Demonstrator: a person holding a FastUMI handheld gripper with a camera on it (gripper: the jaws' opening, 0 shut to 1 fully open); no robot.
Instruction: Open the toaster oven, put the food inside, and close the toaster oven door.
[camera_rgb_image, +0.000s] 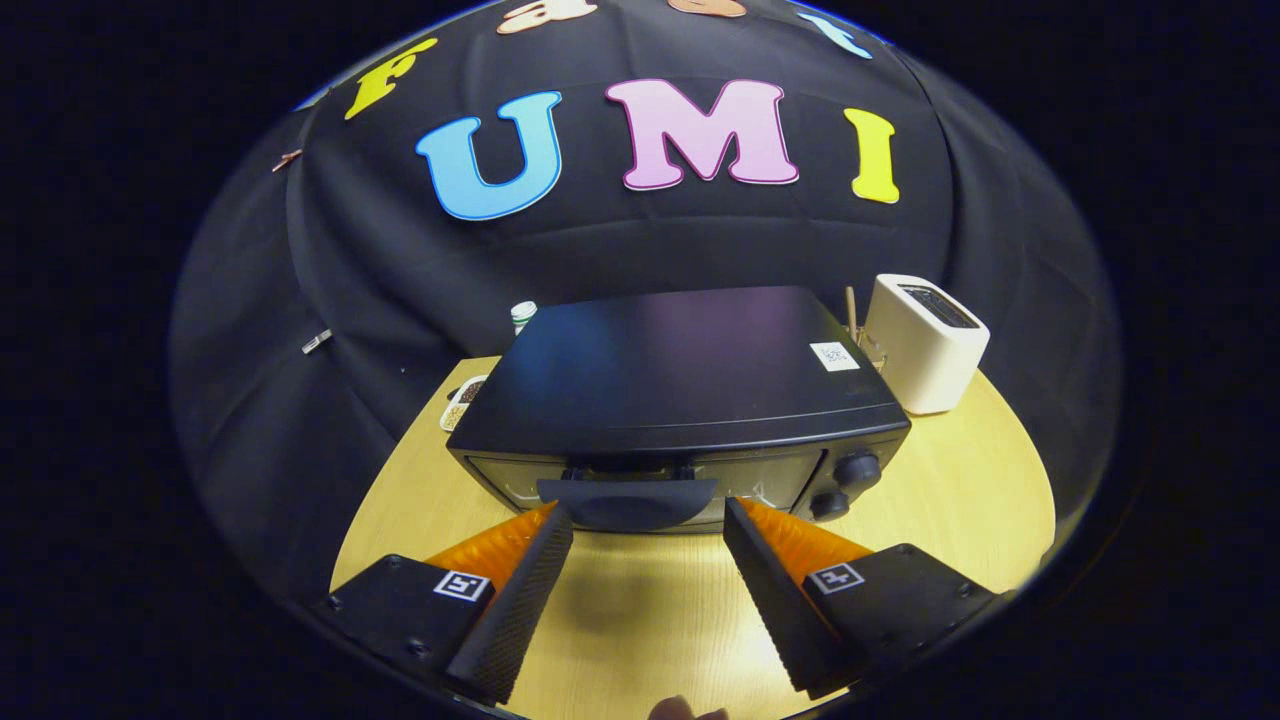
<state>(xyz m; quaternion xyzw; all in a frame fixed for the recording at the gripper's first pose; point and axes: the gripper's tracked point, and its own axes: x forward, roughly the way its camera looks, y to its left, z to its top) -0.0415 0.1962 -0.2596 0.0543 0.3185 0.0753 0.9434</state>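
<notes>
A black toaster oven (680, 375) stands on the wooden table (980, 500), its glass door shut. The door's dark handle (628, 497) juts out at the top of the door, and two round knobs (858, 470) sit at the right of the front. My gripper (648, 525) is open, its fingertips just below and to either side of the handle, with nothing between the fingers. I cannot make out the food.
A white slot toaster (925, 342) stands to the right, beside the oven's back corner. A small tray (462, 400) and a green-capped jar (523, 315) sit at the oven's left rear. Bare tabletop lies beneath the fingers.
</notes>
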